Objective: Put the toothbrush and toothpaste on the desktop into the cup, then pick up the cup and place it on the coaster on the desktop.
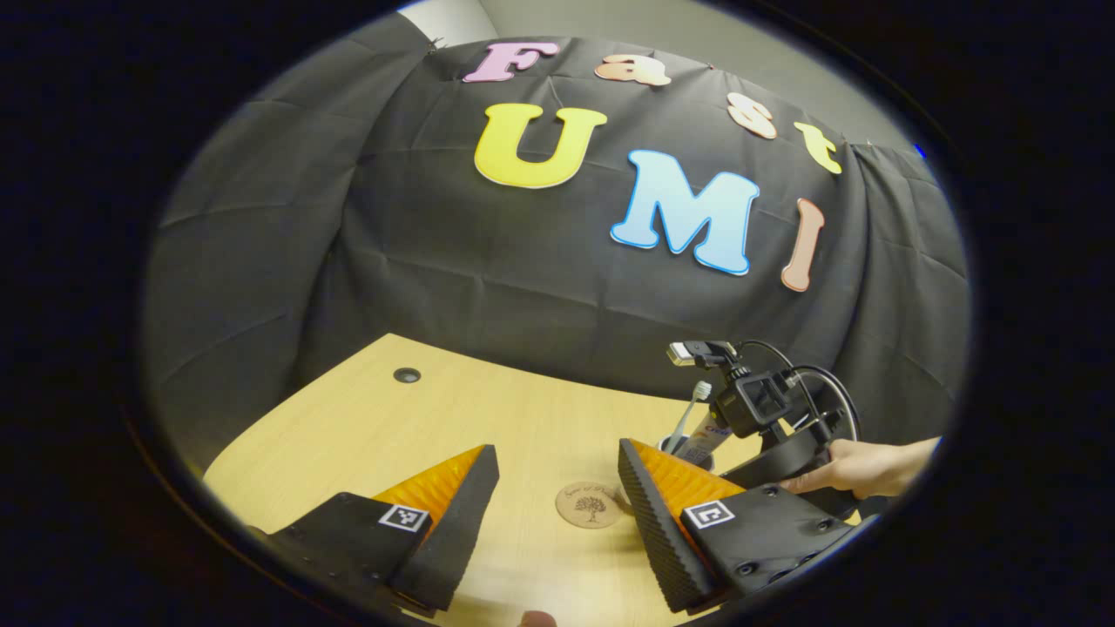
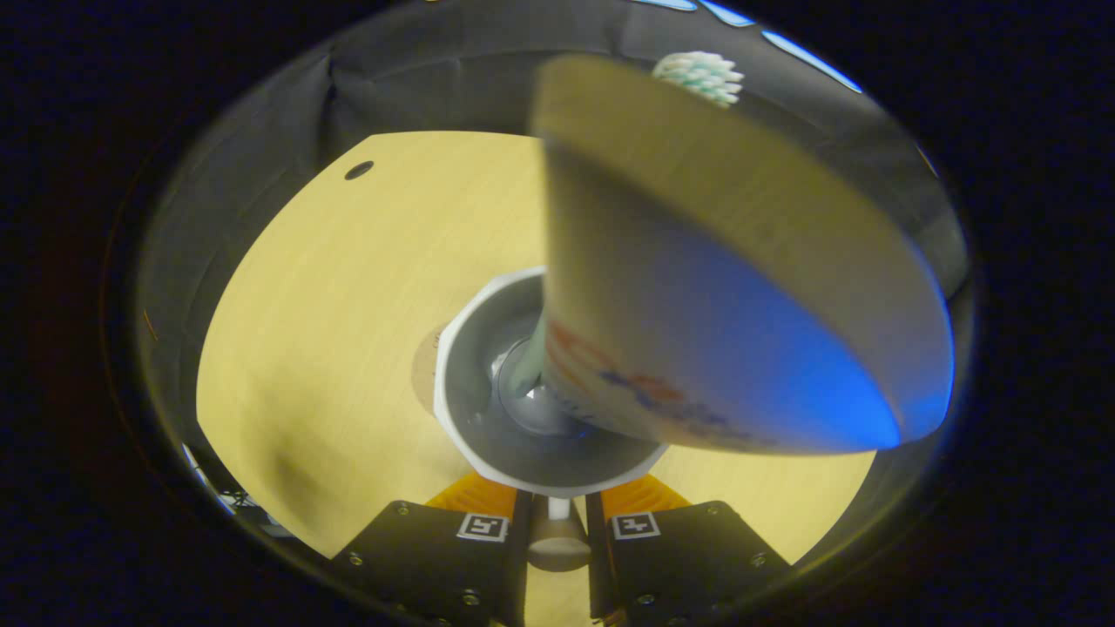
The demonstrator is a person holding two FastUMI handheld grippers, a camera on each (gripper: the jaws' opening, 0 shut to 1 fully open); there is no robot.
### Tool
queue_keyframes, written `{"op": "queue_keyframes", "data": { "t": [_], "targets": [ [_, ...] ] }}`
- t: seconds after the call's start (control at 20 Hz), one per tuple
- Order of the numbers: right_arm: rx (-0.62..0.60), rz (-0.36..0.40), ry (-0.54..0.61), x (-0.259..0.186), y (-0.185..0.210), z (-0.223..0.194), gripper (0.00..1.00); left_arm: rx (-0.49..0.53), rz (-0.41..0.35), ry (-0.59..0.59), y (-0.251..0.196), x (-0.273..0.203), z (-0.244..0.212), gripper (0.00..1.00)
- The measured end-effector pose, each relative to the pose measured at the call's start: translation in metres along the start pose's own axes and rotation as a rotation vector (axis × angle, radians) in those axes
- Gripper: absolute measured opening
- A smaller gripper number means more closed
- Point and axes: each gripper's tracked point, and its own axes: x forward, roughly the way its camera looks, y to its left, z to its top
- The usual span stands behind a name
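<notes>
Left gripper (image 1: 557, 496): fingers (image 1: 453, 514) spread wide, released, nothing between them, hovering over the wooden surface (image 1: 418, 427). Seen through the gap between them, the round coaster (image 1: 590, 504) lies flat on the surface, bare, with a tree motif on top.

Right gripper (image 2: 557, 522): fingers (image 2: 488, 514) drawn close together, clenched on the handle (image 2: 558, 544) of the cup (image 2: 462, 418), one finger each side of it. The right gripper view looks down into the cup from above; whether the cup's base touches the surface cannot be told. Inside the cup stands the toothpaste tube (image 2: 714, 287), leaning toward the camera, blurred and very near, blocking much of the surface's far right part. The toothbrush (image 2: 702, 77) is in the cup too; its bristle head pokes out behind the tube's top edge. A brownish sliver just left of the cup's rim may be the coaster, too hidden to confirm.

In the left gripper view the right gripper (image 1: 766, 418) is farther off, past the left gripper's right finger, held by a person's hand (image 1: 858, 466), camera and cables on top. Toothbrush (image 1: 692, 409) and toothpaste tube (image 1: 701, 444) rise upright beside it; the cup is mostly hidden behind that finger. Cup sits just beside the coaster, not on it.

Small dark hole (image 1: 406, 375) in the surface near its far left corner. Black cloth wall (image 1: 305, 226) runs behind the far edge.
</notes>
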Motion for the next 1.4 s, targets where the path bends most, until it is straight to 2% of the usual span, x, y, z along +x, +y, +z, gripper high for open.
{"op": "queue_keyframes", "data": {
  "t": [0.4, 0.75, 1.15, 1.2, 1.25, 1.3, 1.35, 1.4],
  "targets": [
    [-0.061, 0.036, 0.051, 0.013, 0.032, 0.009, 0.28, -0.021, 0.035, -0.010, 0.025, -0.017, 0.002, 0.91],
    [-0.092, 0.034, 0.102, 0.015, 0.033, 0.005, 0.28, -0.021, 0.038, -0.009, 0.034, -0.020, 0.003, 0.90],
    [-0.108, 0.013, 0.097, 0.013, 0.029, 0.008, 0.31, -0.030, 0.039, -0.010, 0.036, -0.020, 0.003, 0.91],
    [-0.108, 0.009, 0.092, 0.012, 0.027, 0.006, 0.36, -0.028, 0.038, -0.011, 0.034, -0.019, 0.003, 0.91],
    [-0.107, 0.021, 0.079, 0.006, 0.028, 0.008, 0.37, -0.025, 0.034, -0.011, 0.032, -0.019, 0.004, 0.91],
    [-0.108, 0.021, 0.065, 0.001, 0.027, 0.010, 0.56, -0.021, 0.032, -0.012, 0.029, -0.018, 0.005, 0.91],
    [-0.104, 0.026, 0.049, -0.006, 0.026, 0.013, 0.57, -0.017, 0.029, -0.013, 0.026, -0.017, 0.005, 0.91],
    [-0.099, 0.033, 0.033, -0.011, 0.027, 0.014, 0.65, -0.014, 0.026, -0.014, 0.022, -0.016, 0.006, 0.91]
  ]
}}
